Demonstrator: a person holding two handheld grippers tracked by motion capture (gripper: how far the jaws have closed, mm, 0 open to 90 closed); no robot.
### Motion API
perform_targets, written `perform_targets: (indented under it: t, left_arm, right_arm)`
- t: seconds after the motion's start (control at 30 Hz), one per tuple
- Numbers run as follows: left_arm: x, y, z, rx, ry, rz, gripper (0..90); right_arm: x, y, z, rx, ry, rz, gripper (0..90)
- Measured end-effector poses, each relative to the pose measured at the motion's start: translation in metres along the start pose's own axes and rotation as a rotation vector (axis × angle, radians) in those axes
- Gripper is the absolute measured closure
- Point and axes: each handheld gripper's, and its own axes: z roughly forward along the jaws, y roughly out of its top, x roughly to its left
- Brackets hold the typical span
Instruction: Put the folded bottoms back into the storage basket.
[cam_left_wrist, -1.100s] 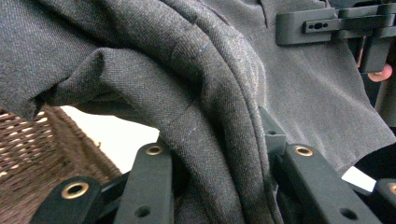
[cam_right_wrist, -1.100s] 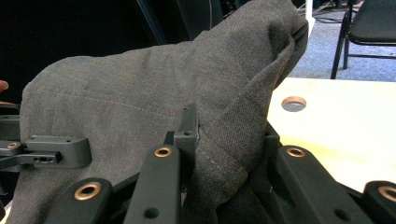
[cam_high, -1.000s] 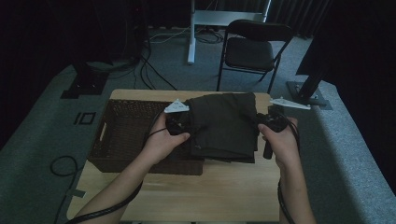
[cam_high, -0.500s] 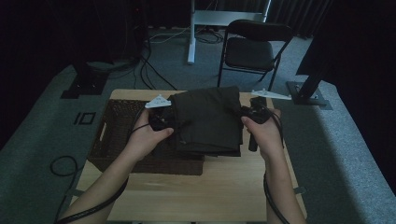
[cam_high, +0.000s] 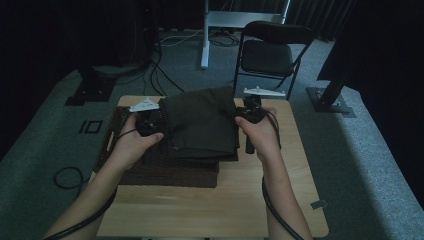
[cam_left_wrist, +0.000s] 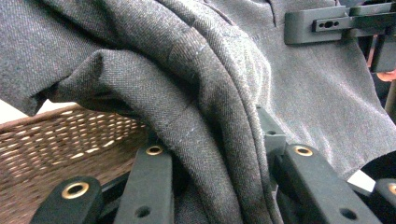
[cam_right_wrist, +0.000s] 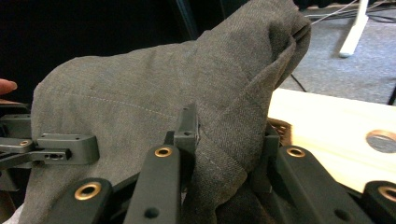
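A folded dark grey garment (cam_high: 200, 122) hangs between my two grippers, above a dark wicker basket (cam_high: 170, 175) on the left half of the wooden table (cam_high: 215, 210). My left gripper (cam_high: 150, 125) is shut on the garment's left edge, its jaws pinching thick folds of cloth (cam_left_wrist: 187, 93) over the basket's weave (cam_left_wrist: 56, 135). My right gripper (cam_high: 245, 114) is shut on the right edge, with a folded hem (cam_right_wrist: 140, 93) caught between its jaws. The gripper opposite shows across the cloth in each gripper view: the right gripper (cam_left_wrist: 327, 25) and the left gripper (cam_right_wrist: 56, 147).
Bare tabletop (cam_right_wrist: 327, 121) lies to the right of the basket and in front of it, with a round metal-ringed hole (cam_right_wrist: 380, 140). Beyond the table stand a black folding chair (cam_high: 270, 50), a white desk leg (cam_high: 205, 40), floor cables and black stand bases.
Both hands have carried the garment to the left, from the table's right-hand part to over the basket. Both grips are unchanged.
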Motion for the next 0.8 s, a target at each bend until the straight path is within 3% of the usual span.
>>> perform_targets:
  t: [0.23,0.43,0.8]
  left_arm:
    - [0.019,-0.006,-0.017,-0.001,0.027,-0.012,67.6]
    - [0.044,-0.019,-0.030,0.015,0.055,-0.021,67.5]
    - [0.072,-0.038,-0.026,0.058,0.090,-0.049,67.5]
  right_arm:
    - [0.015,0.003,0.023,0.017,0.026,-0.009,71.0]
    - [0.029,0.000,0.054,0.044,0.051,-0.014,71.0]
    - [0.035,-0.015,0.092,0.089,0.049,-0.006,71.1]
